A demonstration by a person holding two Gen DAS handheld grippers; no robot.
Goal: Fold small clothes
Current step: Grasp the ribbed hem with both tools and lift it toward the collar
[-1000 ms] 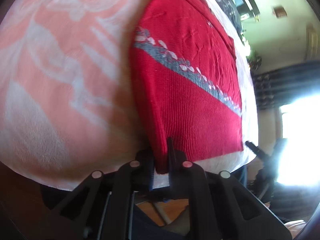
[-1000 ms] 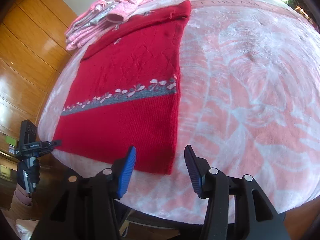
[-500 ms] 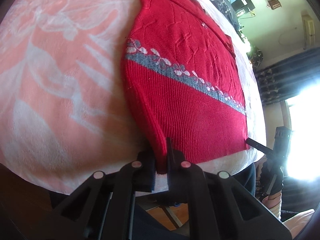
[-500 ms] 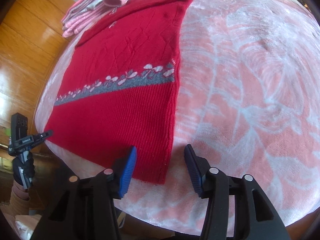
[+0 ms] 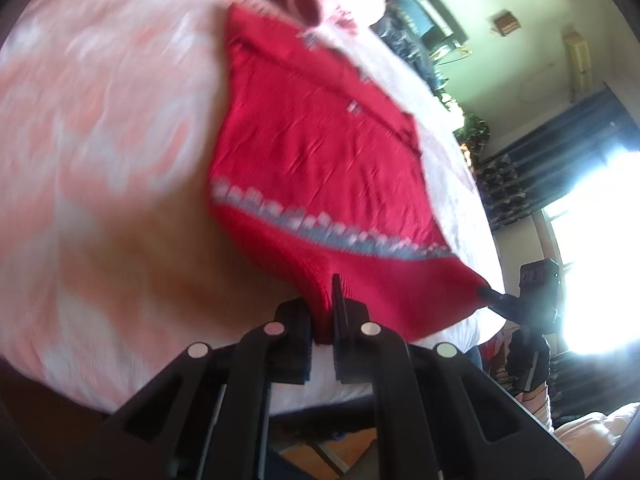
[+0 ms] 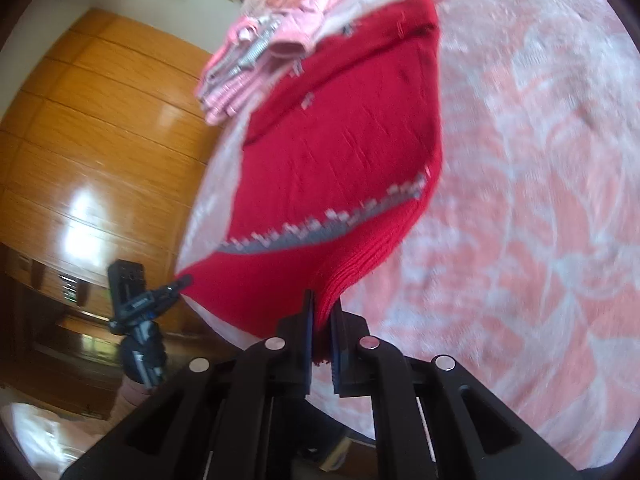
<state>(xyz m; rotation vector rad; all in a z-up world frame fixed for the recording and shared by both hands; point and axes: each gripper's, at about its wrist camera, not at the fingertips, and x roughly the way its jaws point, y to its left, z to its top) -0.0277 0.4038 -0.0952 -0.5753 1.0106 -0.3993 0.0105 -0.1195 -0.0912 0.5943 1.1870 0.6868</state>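
A red knitted sweater with a grey and white patterned band lies on a pink and white blanket. Its hem end is lifted off the blanket. My left gripper is shut on one hem corner. My right gripper is shut on the other hem corner of the sweater. Each gripper shows in the other's view, at the far hem corner: the right one and the left one. Both views are blurred by motion.
A pile of pink clothes lies beyond the sweater's collar end. Wooden wardrobe panels stand past the blanket's edge. A bright window and dark curtains are on the other side. The blanket spreads wide beside the sweater.
My right gripper has shut on the hem corner it was open around. Both grippers have raised the hem off the blanket and carried it toward the collar end.
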